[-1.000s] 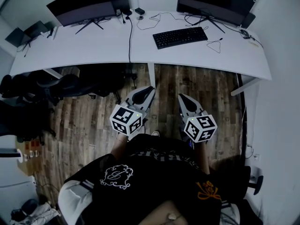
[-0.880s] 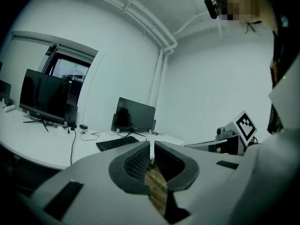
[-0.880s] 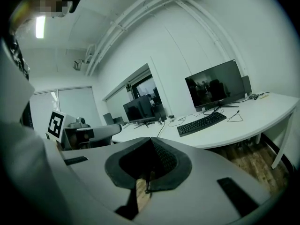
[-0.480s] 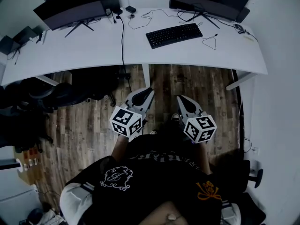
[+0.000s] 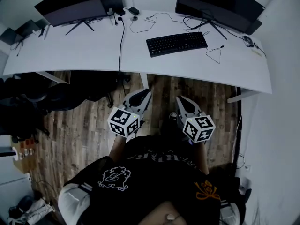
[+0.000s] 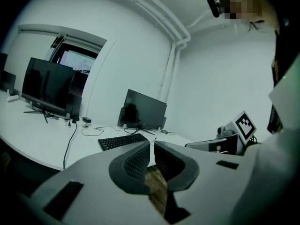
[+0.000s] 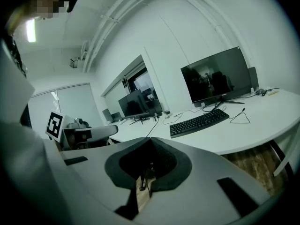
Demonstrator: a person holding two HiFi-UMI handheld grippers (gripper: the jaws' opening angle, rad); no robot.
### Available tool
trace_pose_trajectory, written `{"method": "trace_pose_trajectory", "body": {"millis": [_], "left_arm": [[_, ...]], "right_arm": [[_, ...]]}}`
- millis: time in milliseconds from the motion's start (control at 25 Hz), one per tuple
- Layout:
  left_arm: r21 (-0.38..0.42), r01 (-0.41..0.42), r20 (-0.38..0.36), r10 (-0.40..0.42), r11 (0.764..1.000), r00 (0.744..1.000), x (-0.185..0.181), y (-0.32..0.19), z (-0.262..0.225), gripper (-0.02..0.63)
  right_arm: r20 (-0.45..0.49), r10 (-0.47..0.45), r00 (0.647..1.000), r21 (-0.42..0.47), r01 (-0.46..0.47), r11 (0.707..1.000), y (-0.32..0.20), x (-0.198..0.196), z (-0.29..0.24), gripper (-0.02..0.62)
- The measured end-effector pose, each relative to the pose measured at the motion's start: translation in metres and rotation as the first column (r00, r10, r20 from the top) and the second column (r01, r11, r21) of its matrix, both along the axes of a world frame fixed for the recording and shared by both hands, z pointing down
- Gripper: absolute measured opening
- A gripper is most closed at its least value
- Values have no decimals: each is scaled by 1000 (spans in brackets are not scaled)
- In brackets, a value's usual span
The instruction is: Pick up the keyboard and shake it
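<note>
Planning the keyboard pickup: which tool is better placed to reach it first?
Right, slightly. The right tool lines up with the keyboard; the left tool sits off its left end. Both are shut and short of the desk.

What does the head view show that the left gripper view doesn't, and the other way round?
Only the head view shows the left gripper's own marker cube. Only the left gripper view shows its jaws close up, shut on nothing, and the ceiling pipes. Both show the keyboard lying untouched on the white desk, with a monitor behind it.

Two monitors [image 5: 75,11] [image 5: 220,3]; one keyboard [image 5: 176,43]; one desk [image 5: 84,46]; two hand-held grippers [image 5: 144,93] [image 5: 181,100].
</note>
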State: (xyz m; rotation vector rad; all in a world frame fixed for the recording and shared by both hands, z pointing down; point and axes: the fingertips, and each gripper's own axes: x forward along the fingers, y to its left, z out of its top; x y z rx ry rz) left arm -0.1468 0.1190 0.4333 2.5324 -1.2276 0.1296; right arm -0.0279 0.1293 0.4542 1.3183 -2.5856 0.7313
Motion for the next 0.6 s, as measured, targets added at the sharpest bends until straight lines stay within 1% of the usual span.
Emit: {"method": "trace_pose_trajectory", "body": {"millis": [240, 400, 600], "left_arm": [[-2, 112, -20, -112, 994, 994, 32, -73, -10, 41], [-17, 143, -21, -143, 990, 989, 62, -109, -9, 41], [-35, 193, 0, -193, 980, 981, 84, -140, -5, 41]], "right_arm": [[-3, -59, 998, 9, 59, 998, -79, 49, -11, 14], [5, -68, 998, -4, 68, 998, -124, 86, -8, 14], [23, -88, 996, -24, 89, 996, -162, 117, -1, 14]]}}
